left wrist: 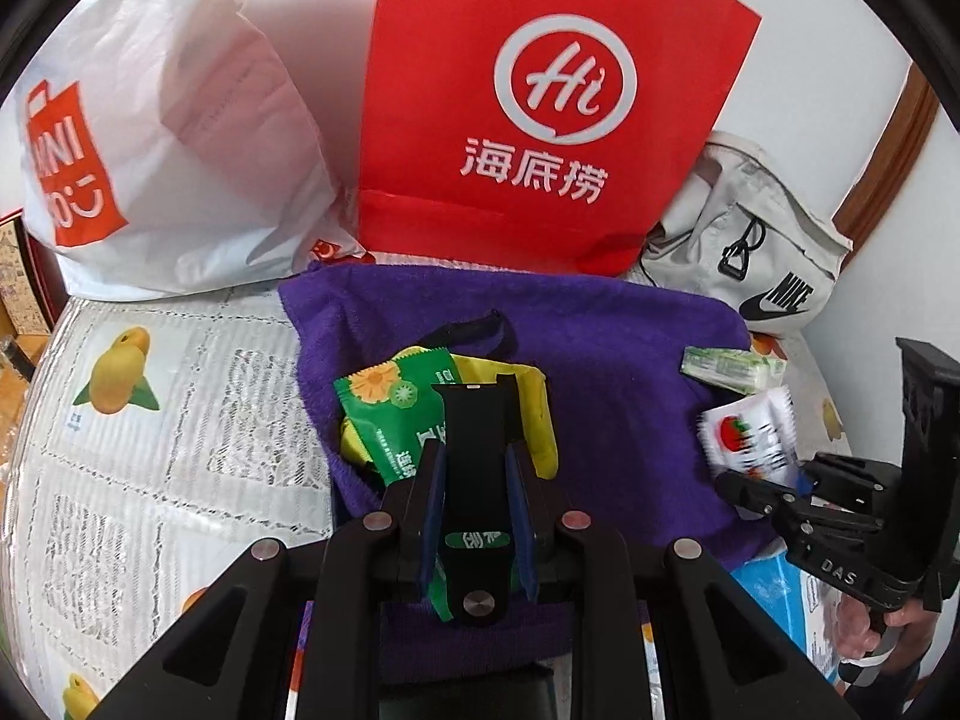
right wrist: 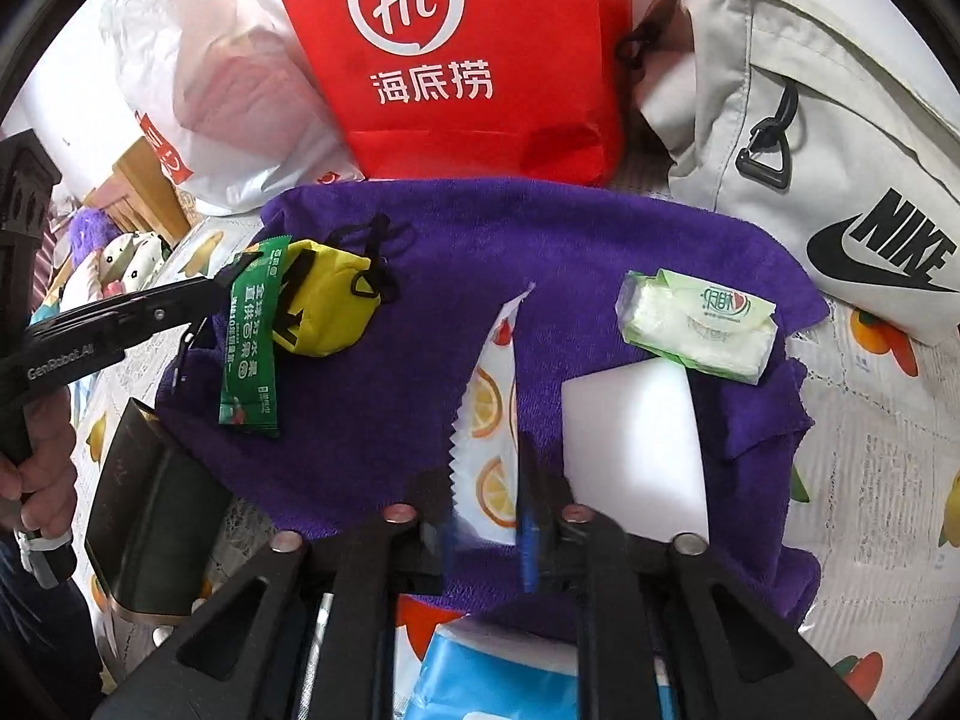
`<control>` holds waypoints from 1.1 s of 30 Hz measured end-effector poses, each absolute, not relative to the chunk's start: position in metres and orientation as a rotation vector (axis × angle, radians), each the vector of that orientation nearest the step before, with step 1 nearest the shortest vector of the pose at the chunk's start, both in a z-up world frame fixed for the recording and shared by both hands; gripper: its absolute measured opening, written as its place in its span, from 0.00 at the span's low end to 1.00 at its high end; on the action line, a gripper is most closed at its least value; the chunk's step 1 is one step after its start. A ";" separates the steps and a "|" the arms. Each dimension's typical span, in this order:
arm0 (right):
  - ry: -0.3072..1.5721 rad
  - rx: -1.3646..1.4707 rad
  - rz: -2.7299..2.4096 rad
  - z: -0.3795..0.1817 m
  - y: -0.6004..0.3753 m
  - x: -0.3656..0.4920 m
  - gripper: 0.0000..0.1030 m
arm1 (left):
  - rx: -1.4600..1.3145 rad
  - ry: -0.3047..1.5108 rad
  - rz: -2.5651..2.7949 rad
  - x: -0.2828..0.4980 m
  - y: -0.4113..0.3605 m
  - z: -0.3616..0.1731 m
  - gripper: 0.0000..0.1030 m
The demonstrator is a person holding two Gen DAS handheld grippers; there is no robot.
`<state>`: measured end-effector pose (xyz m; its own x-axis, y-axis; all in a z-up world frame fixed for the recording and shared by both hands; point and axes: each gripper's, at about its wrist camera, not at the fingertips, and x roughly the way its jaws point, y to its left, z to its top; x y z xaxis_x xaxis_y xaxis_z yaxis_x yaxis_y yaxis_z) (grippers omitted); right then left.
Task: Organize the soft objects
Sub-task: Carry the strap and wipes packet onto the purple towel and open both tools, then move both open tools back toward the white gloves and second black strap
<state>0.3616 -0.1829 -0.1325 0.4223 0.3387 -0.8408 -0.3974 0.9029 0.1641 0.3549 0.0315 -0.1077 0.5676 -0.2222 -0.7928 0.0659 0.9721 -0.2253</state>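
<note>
L claw (left wrist: 474, 468) clamped on green snack sachet (left wrist: 396, 414), held just above purple towel (left wrist: 630, 360), over its left part. Yellow pouch (right wrist: 327, 306) w/ black cord sits on towel, touching/behind the sachet. R claw (right wrist: 486, 516) pinching white sachet w/ orange-slice print (right wrist: 492, 420), serrated edge visible, lifted over towel's near-centre; blurred in both views. White foam block (right wrist: 636, 444) on towel, just right of that sachet. Green tissue pack (right wrist: 699, 324) on towel's right side, beyond the block. Towel lies on bench w/ fruit-print lace cloth (left wrist: 168, 420). Behind towel: red Hi bag (left wrist: 540, 108) upright, touching towel's far edge; white Miniso bag (left wrist: 168, 138) left of it; grey Nike bag (right wrist: 810, 138) right. Blue-white pack (right wrist: 510, 678) at towel's near edge, under R claw.
</note>
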 end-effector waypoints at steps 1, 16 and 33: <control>1.032 -0.069 0.460 -0.133 -0.182 0.363 0.31 | -0.181 0.956 -0.170 0.357 0.031 -0.110 0.19; 0.914 -0.057 0.428 -0.109 -0.198 0.338 0.46 | -0.194 1.011 -0.166 0.378 0.026 -0.123 0.20; 0.857 -0.043 0.469 -0.085 -0.192 0.270 0.46 | -0.199 0.955 -0.130 0.323 0.038 -0.082 0.45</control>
